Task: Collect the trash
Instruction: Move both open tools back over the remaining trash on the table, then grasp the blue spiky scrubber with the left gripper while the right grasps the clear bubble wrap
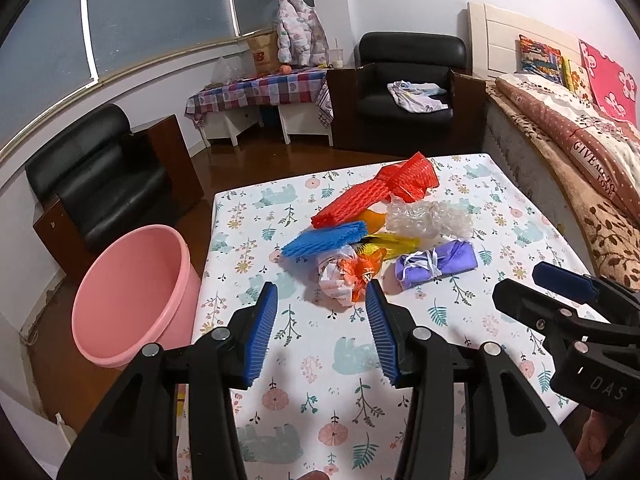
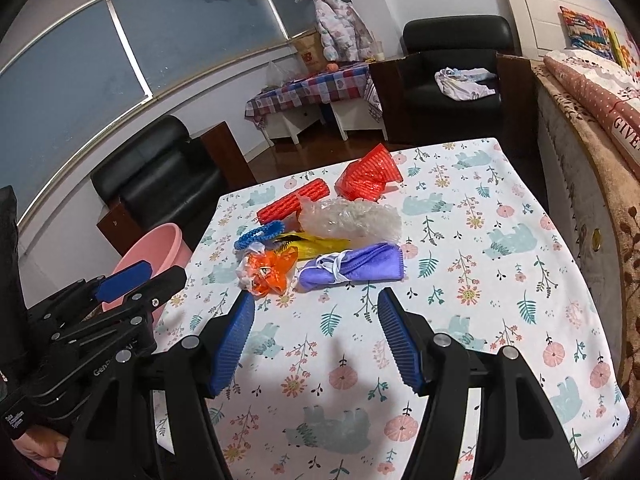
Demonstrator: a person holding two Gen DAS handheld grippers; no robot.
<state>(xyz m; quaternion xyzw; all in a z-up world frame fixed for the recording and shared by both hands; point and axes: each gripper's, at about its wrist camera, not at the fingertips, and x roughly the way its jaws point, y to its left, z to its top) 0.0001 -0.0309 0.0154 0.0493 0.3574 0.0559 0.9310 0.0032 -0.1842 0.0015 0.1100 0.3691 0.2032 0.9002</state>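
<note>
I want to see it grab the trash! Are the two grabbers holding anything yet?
Left gripper: open, holding nothing, jaws over the flowery tablecloth.
Right gripper: open, holding nothing, just short of the purple cloth bundle.

The pillow (image 1: 591, 159) on the bed reads "GIVE ALL TO LOVE". The right gripper (image 1: 560, 280) body carries "DAS". A cardboard box (image 1: 262, 50) shows an "NB" logo.

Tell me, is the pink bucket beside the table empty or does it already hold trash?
Empty as far as visible: the pink bucket shows only bare inner wall; its bottom is partly hidden.
</note>
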